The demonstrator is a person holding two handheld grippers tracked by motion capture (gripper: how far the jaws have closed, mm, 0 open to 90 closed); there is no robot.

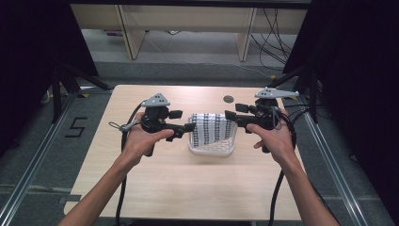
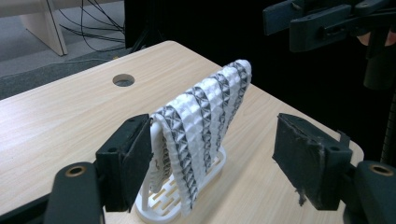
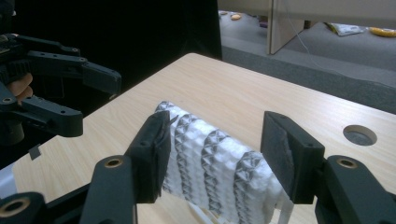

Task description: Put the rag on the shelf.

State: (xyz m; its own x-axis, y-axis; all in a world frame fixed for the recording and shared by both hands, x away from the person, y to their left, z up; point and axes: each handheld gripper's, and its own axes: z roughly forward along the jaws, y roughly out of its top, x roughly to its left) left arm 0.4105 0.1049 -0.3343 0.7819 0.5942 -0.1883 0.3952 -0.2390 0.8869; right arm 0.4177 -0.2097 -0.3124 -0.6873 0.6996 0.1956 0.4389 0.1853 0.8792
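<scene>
A black-and-white patterned cloth hangs over the far rim of a white slotted basket at the middle of the table. My left gripper is just left of the basket and points at it. The right gripper faces it from the other side. In the left gripper view the jaws stand open, with the cloth ahead near one pad. The right gripper view shows open jaws with the cloth just beyond them, and neither pad presses on it.
The wooden table has a round cable hole behind the basket. Dark curtains flank both sides, and another desk's legs stand on the grey floor at the back. Cables trail from both grippers over the near edge.
</scene>
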